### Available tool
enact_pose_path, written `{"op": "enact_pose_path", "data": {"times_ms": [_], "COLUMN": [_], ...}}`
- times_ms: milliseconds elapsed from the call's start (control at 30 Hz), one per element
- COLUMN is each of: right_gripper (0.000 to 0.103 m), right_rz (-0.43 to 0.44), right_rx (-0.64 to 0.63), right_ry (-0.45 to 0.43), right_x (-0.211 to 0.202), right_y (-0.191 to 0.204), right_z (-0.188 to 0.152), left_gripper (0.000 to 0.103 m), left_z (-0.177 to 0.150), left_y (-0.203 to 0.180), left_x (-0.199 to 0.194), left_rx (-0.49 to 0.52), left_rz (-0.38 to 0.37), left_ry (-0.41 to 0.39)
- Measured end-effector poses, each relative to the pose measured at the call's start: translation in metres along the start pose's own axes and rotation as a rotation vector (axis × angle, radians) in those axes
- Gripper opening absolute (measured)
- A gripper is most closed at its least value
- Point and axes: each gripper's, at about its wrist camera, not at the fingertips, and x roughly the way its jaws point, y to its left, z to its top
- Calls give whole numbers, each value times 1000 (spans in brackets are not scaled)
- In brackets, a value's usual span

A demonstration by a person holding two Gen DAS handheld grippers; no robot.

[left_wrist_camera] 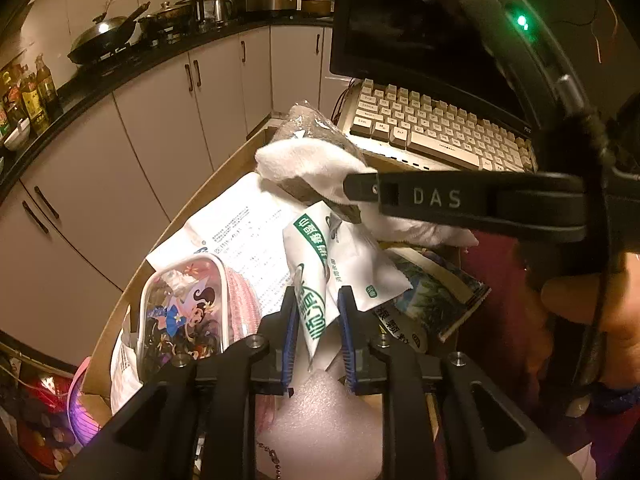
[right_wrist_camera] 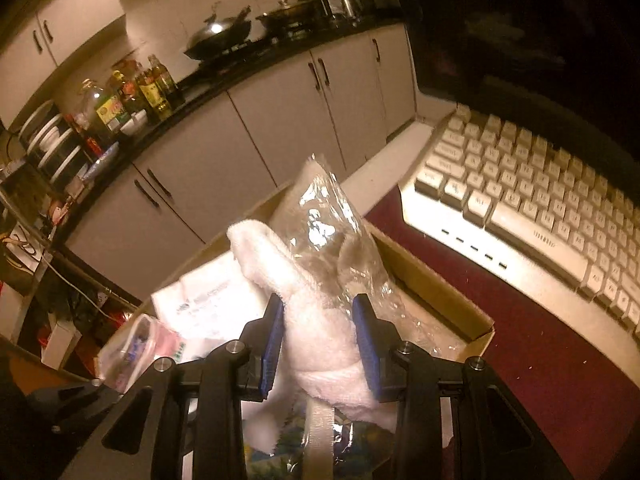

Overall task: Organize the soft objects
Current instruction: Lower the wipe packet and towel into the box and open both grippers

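Mid-sort: my left claw (left_wrist_camera: 318, 312) pinches a green-white sachet (left_wrist_camera: 320, 276), right claw (right_wrist_camera: 320, 320) clamps the white towel (right_wrist_camera: 304, 304), both above the half-filled cardboard box (right_wrist_camera: 440, 280)

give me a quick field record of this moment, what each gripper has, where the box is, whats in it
left gripper: shut on white and green sachet
right gripper: shut on white towel, with a clear plastic bag against it
cardboard box: beside the keyboard, on a dark red surface
box contents: printed white packet, cartoon pouch, pink foam
background: kitchen counter with wok and bottles
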Motion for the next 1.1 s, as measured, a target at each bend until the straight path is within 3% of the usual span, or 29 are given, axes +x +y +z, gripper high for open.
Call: {"op": "enact_pose_path", "data": {"times_ms": [100,133,167,233,267,467,633,700,900,1000,1100], "right_gripper": [39,39,42,53,59,73,94,97,102,102,102], "right_rz": [11,9,9,24,29,45,52,58,112,127,100], "right_rx": [-2,-6,-11,-14,-13,-9,21,33,108,105,68], "right_ry": [-11,-17,-29,-58,-71,-158,-244,-257,-211,-187,-180], "right_x": [-3,-6,-11,-22,-27,-64,-103,-114,-119,-119,-119], "right_y": [-2,-1,0,1,2,7,-5,-15,-45,-47,-43], "right_z": [-2,-2,-3,-4,-5,-13,-36,-47,-80,-93,-102], "left_gripper": [33,43,55,66,69,86,90,93,103,103,103], "left_z": [-1,-1,-2,-4,-5,-9,-19,-23,-42,-47,-56], "left_y": [1,1,1,2,2,-6,-13,-18,-52,-65,-77], "left_x": [-1,-1,-1,-3,-5,-19,-42,-51,-87,-91,-89], "left_rx": [-8,-14,-25,-41,-47,-55,-75,-70,19,52,75], "left_rz": [-3,-5,-9,-15,-21,6,40,77,301,343,472], "left_ry": [-6,-6,-9,-21,-27,-69,-125,-143,-275,-278,-279]}}
